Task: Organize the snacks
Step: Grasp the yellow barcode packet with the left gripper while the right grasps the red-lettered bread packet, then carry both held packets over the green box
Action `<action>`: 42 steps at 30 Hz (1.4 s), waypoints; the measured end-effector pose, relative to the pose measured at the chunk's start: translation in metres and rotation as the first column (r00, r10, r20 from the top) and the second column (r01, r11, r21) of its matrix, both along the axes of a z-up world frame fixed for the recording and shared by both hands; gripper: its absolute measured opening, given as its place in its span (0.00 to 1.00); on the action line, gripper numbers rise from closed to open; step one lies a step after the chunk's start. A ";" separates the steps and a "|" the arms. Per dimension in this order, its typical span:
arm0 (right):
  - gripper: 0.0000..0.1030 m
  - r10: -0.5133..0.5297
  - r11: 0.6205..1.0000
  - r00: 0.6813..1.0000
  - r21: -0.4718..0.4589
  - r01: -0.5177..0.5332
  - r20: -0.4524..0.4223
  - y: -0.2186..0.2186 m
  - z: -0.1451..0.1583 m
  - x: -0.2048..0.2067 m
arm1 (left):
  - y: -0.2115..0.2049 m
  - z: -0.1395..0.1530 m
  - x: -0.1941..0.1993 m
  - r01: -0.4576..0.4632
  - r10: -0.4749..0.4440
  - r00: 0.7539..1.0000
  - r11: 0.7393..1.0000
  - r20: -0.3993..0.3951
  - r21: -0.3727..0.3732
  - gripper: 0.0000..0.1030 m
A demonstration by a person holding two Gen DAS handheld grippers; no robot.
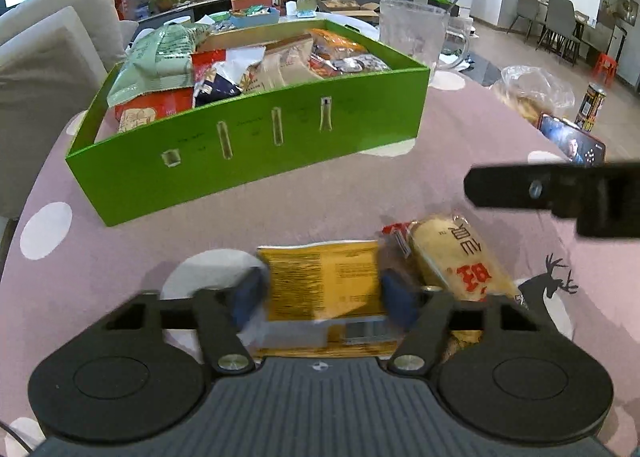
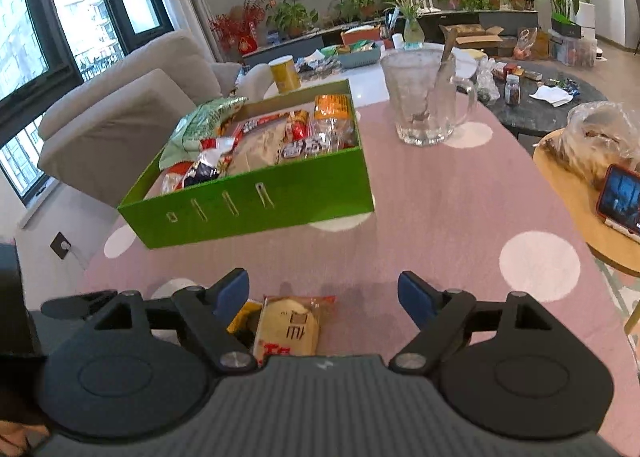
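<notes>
The left gripper [image 1: 322, 291] has its blue pads against the flat yellow foil snack packet [image 1: 324, 277] near the table's front edge (contact looks blurred). Squeeze firmly before lifting toward the green cardboard box [image 1: 256, 161]. The right gripper [image 2: 322, 299] gapes empty over the pale rice-cracker pack [image 2: 290, 327].

one green box [image 1: 248, 161], two loose snack packets [image 1: 324, 281], one glass mug [image 2: 420, 97]

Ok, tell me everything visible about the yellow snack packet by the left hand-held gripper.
The yellow snack packet is a flat, glossy pouch printed with dense black text and a pale strip at its near end. It lies flat on the pink dotted tablecloth, between the blue pads of the left hand-held gripper, which sit at its sides. A clear-wrapped rice cracker lies against its right edge.
</notes>
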State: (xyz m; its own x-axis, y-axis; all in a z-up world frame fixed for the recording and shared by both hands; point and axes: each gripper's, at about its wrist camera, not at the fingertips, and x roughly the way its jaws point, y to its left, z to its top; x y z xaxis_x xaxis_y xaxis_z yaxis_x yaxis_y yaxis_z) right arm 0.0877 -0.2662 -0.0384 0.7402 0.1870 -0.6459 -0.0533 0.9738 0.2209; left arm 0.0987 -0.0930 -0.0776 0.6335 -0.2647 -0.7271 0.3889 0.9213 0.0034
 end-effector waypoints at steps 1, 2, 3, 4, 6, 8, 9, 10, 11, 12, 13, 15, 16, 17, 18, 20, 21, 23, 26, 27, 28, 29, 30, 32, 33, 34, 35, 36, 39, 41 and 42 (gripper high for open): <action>0.68 0.002 1.000 1.000 -0.001 -0.002 -0.004 0.002 -0.002 -0.002 | 0.001 0.001 -0.001 -0.005 0.005 1.000 1.000 -0.006 -0.004 0.50; 0.68 0.005 1.000 1.000 0.000 -0.005 -0.007 0.003 -0.003 -0.003 | 0.003 0.002 -0.002 -0.007 0.007 1.000 1.000 -0.011 -0.012 0.50; 0.68 0.010 1.000 1.000 0.001 -0.010 -0.009 0.004 -0.003 -0.004 | 0.005 0.003 -0.003 -0.010 0.010 1.000 1.000 -0.015 -0.020 0.49; 0.68 0.015 1.000 1.000 0.002 -0.015 -0.012 0.006 -0.005 -0.005 | 0.007 0.003 -0.004 -0.016 0.016 1.000 1.000 -0.016 -0.026 0.49; 0.68 0.021 1.000 1.000 -0.001 -0.021 -0.018 0.009 -0.006 -0.008 | 0.011 0.004 -0.006 -0.029 0.029 0.999 0.999 -0.018 -0.039 0.48; 0.68 0.023 1.000 0.999 -0.005 -0.023 -0.026 0.012 -0.007 -0.009 | 0.015 0.006 -0.008 -0.041 0.040 0.999 0.998 -0.014 -0.044 0.48; 0.68 0.024 1.000 0.999 -0.007 -0.024 -0.030 0.014 -0.008 -0.010 | 0.018 0.007 -0.009 -0.047 0.047 0.999 0.998 -0.008 -0.045 0.48; 0.68 0.026 1.000 0.999 -0.011 -0.026 -0.032 0.015 -0.007 -0.011 | 0.021 0.009 -0.011 -0.054 0.054 0.999 0.997 -0.001 -0.046 0.48; 0.68 0.027 0.999 0.999 -0.017 -0.028 -0.034 0.017 -0.007 -0.012 | 0.024 0.011 -0.013 -0.063 0.063 0.998 0.997 0.008 -0.048 0.48; 0.68 0.028 0.999 0.999 -0.028 -0.029 -0.035 0.020 -0.007 -0.013 | 0.026 0.012 -0.016 -0.069 0.070 0.997 0.996 0.015 -0.052 0.48; 0.68 0.028 0.999 0.999 -0.039 -0.029 -0.037 0.021 -0.007 -0.015 | 0.030 0.014 -0.018 -0.076 0.078 0.997 0.995 0.022 -0.056 0.48; 0.68 0.029 0.998 0.999 -0.059 -0.031 -0.042 0.027 -0.008 -0.016 | 0.036 0.016 -0.022 -0.091 0.093 0.995 0.994 0.031 -0.066 0.49; 0.68 0.029 0.997 0.999 -0.064 -0.032 -0.045 0.029 -0.009 -0.017 | 0.040 0.017 -0.024 -0.098 0.101 0.994 0.993 0.033 -0.070 0.49; 0.68 0.031 0.997 0.998 -0.067 -0.034 -0.050 0.031 -0.010 -0.018 | 0.044 0.018 -0.026 -0.106 0.109 0.993 0.991 0.034 -0.076 0.49; 0.68 0.032 0.997 0.998 -0.068 -0.035 -0.056 0.033 -0.011 -0.018 | 0.046 0.019 -0.028 -0.113 0.117 0.993 0.990 0.035 -0.081 0.49; 0.68 0.030 0.996 0.997 -0.076 -0.036 -0.071 0.038 -0.014 -0.020 | 0.052 0.020 -0.031 -0.125 0.129 0.991 0.988 0.037 -0.088 0.49; 0.68 0.029 0.996 0.997 -0.084 -0.036 -0.078 0.039 -0.015 -0.019 | 0.056 0.021 -0.033 -0.130 0.134 0.990 0.987 0.039 -0.090 0.49; 0.68 0.029 0.994 0.995 -0.107 -0.039 -0.093 0.044 -0.019 -0.019 | 0.061 0.022 -0.036 -0.141 0.145 0.989 0.985 0.042 -0.097 0.49; 0.68 0.031 0.990 0.993 -0.132 -0.045 -0.110 0.051 -0.021 -0.020 | 0.066 0.024 -0.037 -0.151 0.157 0.987 0.983 0.047 -0.104 0.49; 0.68 0.031 0.989 0.993 -0.139 -0.047 -0.114 0.052 -0.022 -0.020 | 0.067 0.024 -0.037 -0.153 0.159 0.986 0.983 0.049 -0.106 0.49; 0.68 0.030 0.988 0.993 -0.145 -0.047 -0.117 0.053 -0.023 -0.020 | 0.068 0.024 -0.037 -0.153 0.159 0.986 0.982 0.051 -0.108 0.49; 0.68 0.028 0.987 0.992 -0.151 -0.046 -0.120 0.054 -0.024 -0.020 | 0.069 0.024 -0.038 -0.153 0.160 0.986 0.982 0.052 -0.110 0.49; 0.68 0.026 0.987 0.992 -0.157 -0.045 -0.123 0.055 -0.024 -0.019 | 0.069 0.024 -0.038 -0.152 0.159 0.986 0.982 0.053 -0.112 0.49; 0.68 0.018 0.984 0.991 -0.172 -0.040 -0.130 0.056 -0.026 -0.018 | 0.069 0.024 -0.039 -0.150 0.157 0.986 0.982 0.054 -0.115 0.49; 0.68 0.014 0.983 0.991 -0.179 -0.038 -0.133 0.057 -0.027 -0.016 | 0.070 0.024 -0.039 -0.149 0.156 0.986 0.982 0.054 -0.116 0.49; 0.68 0.012 0.982 0.991 -0.186 -0.037 -0.137 0.058 -0.029 -0.014 | 0.070 0.024 -0.039 -0.148 0.155 0.986 0.982 0.054 -0.117 0.49; 0.68 0.011 0.981 0.990 -0.192 -0.039 -0.142 0.059 -0.030 -0.014 | 0.071 0.023 -0.039 -0.148 0.155 0.987 0.982 0.053 -0.118 0.49; 0.68 0.011 0.980 0.989 -0.197 -0.040 -0.147 0.059 -0.031 -0.013 | 0.071 0.023 -0.039 -0.148 0.155 0.986 0.982 0.052 -0.118 0.49; 0.68 0.008 0.975 0.989 -0.218 -0.040 -0.147 0.062 -0.034 -0.012 | 0.072 0.022 -0.039 -0.151 0.158 0.986 0.981 0.051 -0.118 0.49; 0.68 0.011 0.968 0.990 -0.247 -0.045 -0.138 0.066 -0.034 -0.012 | 0.072 0.022 -0.038 -0.152 0.159 0.986 0.981 0.050 -0.117 0.49; 0.68 0.018 0.966 0.991 -0.255 -0.051 -0.130 0.067 -0.034 -0.013 | 0.072 0.022 -0.038 -0.152 0.158 0.986 0.982 0.050 -0.116 0.49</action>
State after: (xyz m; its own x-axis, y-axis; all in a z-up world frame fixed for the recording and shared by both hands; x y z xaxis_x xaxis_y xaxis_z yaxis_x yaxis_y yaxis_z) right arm 0.0746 -0.1989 -0.0723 0.6464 0.0265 -0.7626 -0.0756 0.9967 -0.0295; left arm 0.0603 -0.0209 -0.0558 0.7140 -0.2373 -0.6587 0.2435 0.9662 -0.0841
